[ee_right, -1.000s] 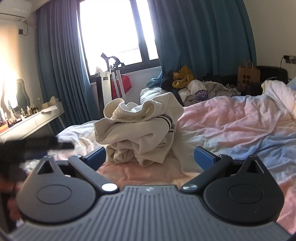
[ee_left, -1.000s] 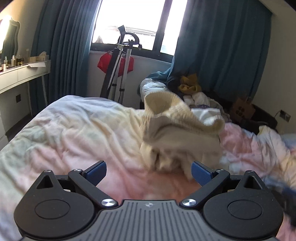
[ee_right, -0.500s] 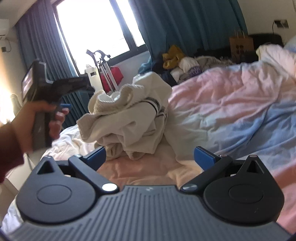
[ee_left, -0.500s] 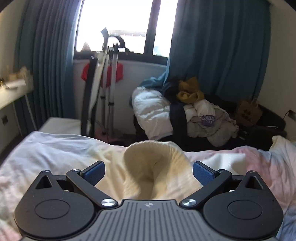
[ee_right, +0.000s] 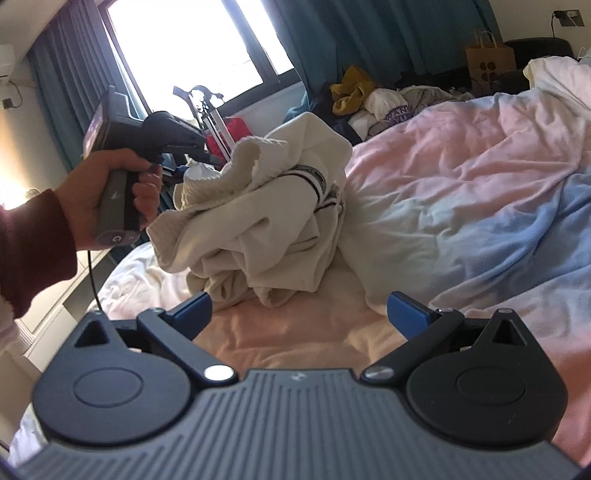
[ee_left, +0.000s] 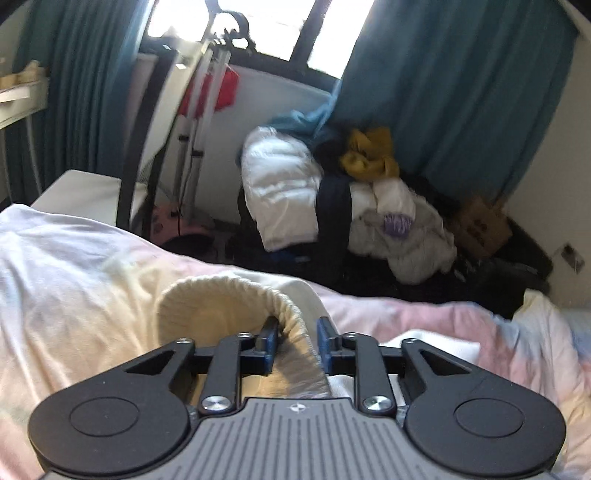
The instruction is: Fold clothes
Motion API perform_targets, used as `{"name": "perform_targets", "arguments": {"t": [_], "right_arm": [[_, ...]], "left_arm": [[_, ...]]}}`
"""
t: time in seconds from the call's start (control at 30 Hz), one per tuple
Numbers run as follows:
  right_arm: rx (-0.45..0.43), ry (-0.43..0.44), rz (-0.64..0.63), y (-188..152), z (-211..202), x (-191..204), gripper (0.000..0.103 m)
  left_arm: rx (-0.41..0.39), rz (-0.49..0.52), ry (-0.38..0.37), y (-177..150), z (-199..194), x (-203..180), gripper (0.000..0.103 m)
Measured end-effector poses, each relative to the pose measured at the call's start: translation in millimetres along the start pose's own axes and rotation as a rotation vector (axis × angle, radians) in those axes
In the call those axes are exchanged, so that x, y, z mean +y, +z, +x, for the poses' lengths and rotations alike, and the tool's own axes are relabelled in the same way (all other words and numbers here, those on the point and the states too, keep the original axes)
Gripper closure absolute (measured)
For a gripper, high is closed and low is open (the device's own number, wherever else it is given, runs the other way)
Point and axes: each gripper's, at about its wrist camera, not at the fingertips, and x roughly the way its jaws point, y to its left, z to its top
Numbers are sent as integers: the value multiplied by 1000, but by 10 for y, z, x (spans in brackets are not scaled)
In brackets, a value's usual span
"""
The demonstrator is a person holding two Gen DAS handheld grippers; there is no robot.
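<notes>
Our left gripper (ee_left: 295,341) pinches the cream sweater's (ee_right: 266,221) ribbed hem, which arches upward. Our right gripper (ee_right: 299,314) gapes wide just before the heap.

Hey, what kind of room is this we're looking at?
Most likely a bedroom in a home: a bed with a rumpled pink and blue duvet, long teal curtains at the window, and a pile of clothes heaped by the wall.

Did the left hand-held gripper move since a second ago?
Yes. The left hand-held gripper went forward to the cream garment and closed on its ribbed edge; against the window, the view tipped upward too.
</notes>
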Motion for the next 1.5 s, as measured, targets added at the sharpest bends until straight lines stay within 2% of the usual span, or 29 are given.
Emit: {"name": "perform_targets", "arguments": {"t": [0.07,0.17,0.27,0.4,0.5,0.63,0.8,0.9,1.0,1.07,1.1,1.13,1.17,1.27,1.33,1.43,1.5], "right_arm": [[-22,14,3,12,-29,8,0],[-48,53,9,44,-86,25,0],[-83,145,22,73,-194,82,0],[-121,235,15,81,-365,185,0],[-136,302,33,96,-502,240,0],[-135,317,55,106,-652,268,0],[-91,293,66,75,-609,283,0],[-40,262,59,35,-464,303,0],[8,231,64,-10,-289,286,0],[26,223,74,-25,-191,271,0],[30,224,79,-28,-150,266,0],[29,218,76,-31,-125,276,0],[29,213,71,-26,-103,284,0],[33,201,60,-20,-61,300,0],[34,194,59,-24,-80,302,0],[25,180,51,-6,-141,312,0],[29,142,8,2,-177,361,0]], "left_arm": [[-35,-24,-9,6,-212,48,93],[-95,-54,-45,-10,-678,194,94],[-170,-86,-86,-148,-1242,455,93],[-199,-171,-116,-403,-1932,919,94],[-205,-215,-99,-530,-2337,1289,93],[-255,-292,-12,-539,-2732,1852,94],[-309,-414,170,-347,-2913,2692,94],[-250,-489,249,-282,-2802,3241,94],[-174,-540,272,-330,-2589,3666,92],[-148,-530,252,-381,-2538,3790,90],[-143,-520,246,-401,-2526,3808,88],[-141,-509,244,-425,-2525,3822,80],[-140,-505,239,-450,-2538,3832,67],[-145,-487,218,-488,-2597,3811,43],[-162,-463,220,-589,-2703,3769,34],[-172,-389,231,-753,-2930,3599,29],[-193,-299,226,-770,-3085,3343,27]]}}
